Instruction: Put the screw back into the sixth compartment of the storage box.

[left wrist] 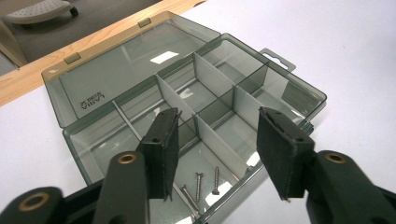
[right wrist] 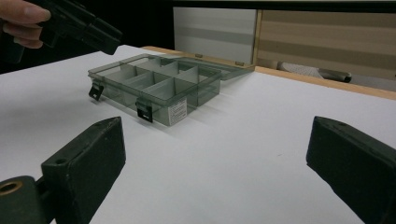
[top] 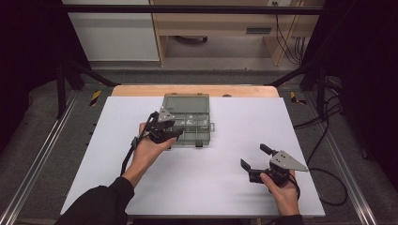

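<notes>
Left gripper [left wrist: 217, 154] half-open, empty, over open organizer box [left wrist: 187, 116]; screws [left wrist: 201, 186] deposited in near compartment. Right gripper [top: 256, 161] wide, idle on desk [top: 211, 187]. Lid unclosed.

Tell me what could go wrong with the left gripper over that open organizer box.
1. The left gripper hangs open just above the compartment holding the screws; dipping lower could catch a jaw on a divider.
2. The organizer box looks light; a nudge might slide it or scatter the screws, as the right gripper is well away from it.
</notes>
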`<state>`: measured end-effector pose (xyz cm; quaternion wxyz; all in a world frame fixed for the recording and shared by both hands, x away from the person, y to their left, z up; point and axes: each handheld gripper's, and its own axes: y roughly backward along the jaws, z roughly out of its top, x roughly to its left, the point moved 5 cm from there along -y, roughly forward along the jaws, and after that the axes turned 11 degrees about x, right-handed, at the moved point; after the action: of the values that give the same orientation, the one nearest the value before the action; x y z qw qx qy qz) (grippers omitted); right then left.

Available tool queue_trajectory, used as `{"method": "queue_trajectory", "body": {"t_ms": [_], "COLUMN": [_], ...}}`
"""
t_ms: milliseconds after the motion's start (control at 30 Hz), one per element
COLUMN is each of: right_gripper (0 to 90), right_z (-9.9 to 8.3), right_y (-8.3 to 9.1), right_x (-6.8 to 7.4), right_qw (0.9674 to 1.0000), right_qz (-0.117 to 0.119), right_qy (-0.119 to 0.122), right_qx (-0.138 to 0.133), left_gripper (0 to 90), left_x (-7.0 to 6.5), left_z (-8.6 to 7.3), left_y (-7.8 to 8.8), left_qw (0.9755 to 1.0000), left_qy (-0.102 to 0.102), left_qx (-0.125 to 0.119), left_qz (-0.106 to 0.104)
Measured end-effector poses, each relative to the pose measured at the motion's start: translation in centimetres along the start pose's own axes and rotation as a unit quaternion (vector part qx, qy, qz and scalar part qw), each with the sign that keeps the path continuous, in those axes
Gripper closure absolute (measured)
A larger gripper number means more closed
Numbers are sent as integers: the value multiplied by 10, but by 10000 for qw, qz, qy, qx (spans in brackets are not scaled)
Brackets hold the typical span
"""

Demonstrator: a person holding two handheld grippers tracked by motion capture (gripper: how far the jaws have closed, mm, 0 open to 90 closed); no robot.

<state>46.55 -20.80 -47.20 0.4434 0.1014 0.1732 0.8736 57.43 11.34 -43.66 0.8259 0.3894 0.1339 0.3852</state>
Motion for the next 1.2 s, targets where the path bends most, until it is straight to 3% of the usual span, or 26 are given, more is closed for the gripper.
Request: {"method": "queue_trajectory", "body": {"t_ms": [300, 567, 667, 900, 1200], "right_gripper": [47, 47, 47, 46, 46], "right_z": [0, 0, 0, 0, 0], "right_y": [0, 0, 0, 0, 0], "right_x": [0, 0, 0, 0, 0], "right_qw": [10000, 10000, 10000, 10000, 10000], "right_qz": [-10, -11, -15, -16, -16], "right_qy": [-4, -3, -8, -7, -1], "right_qx": [-13, 1, 1, 7, 8], "left_gripper": [415, 222, 109, 58, 53], "left_x": [-4, -6, -8, -16, -21], "left_z": [0, 2, 2, 3, -1], "left_y": [-1, -1, -1, 2, 10], "left_qw": [9999, 9996, 9993, 9983, 9975], "left_qy": [-24, -29, 14, -101, -170], "left_qx": [4, -147, -198, -382, -525], "left_qz": [-126, -246, -310, -440, -435]}}
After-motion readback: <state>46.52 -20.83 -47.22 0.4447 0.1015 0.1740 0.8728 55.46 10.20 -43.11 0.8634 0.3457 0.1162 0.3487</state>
